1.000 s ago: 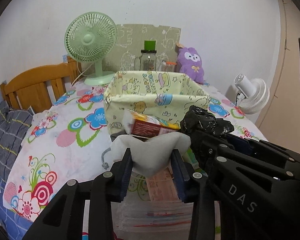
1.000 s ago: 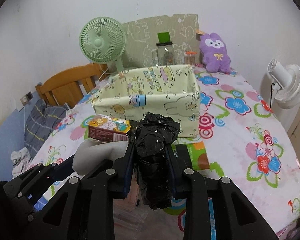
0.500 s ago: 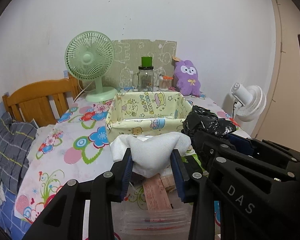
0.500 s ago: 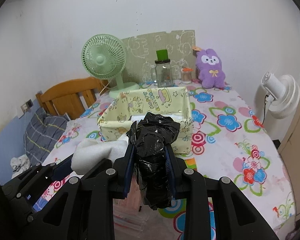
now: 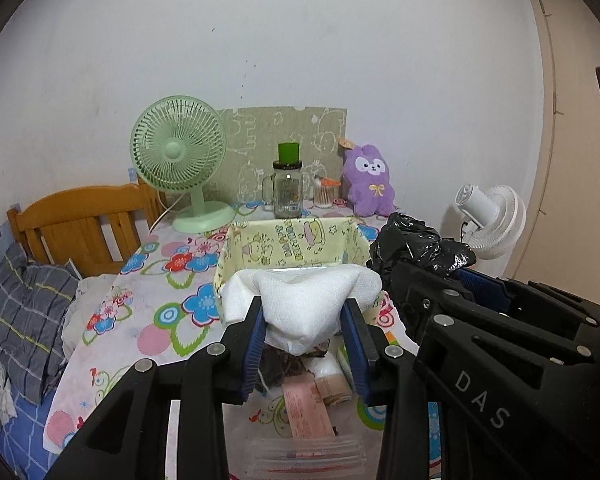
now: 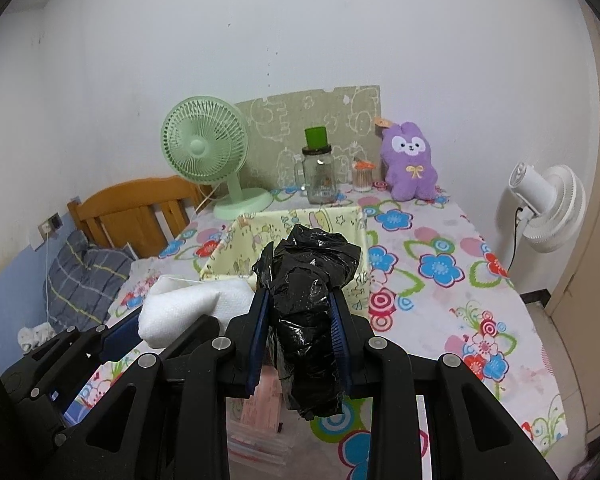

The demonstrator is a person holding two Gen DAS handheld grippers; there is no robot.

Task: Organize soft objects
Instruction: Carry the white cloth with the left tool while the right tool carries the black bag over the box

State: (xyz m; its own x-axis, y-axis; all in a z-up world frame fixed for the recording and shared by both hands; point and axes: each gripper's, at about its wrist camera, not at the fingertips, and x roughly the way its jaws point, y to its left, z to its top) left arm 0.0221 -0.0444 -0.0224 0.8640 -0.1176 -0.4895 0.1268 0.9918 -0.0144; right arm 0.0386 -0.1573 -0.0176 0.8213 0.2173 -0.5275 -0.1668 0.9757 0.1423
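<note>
The left tool squeezes a white cloth between its fingers. The right tool squeezes a black bag the same way. Both soft things are up in the air, with the yellow box just ahead on the worktop.

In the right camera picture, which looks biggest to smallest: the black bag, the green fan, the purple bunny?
1. black bag, though it is nearest the camera
2. green fan
3. purple bunny
</note>
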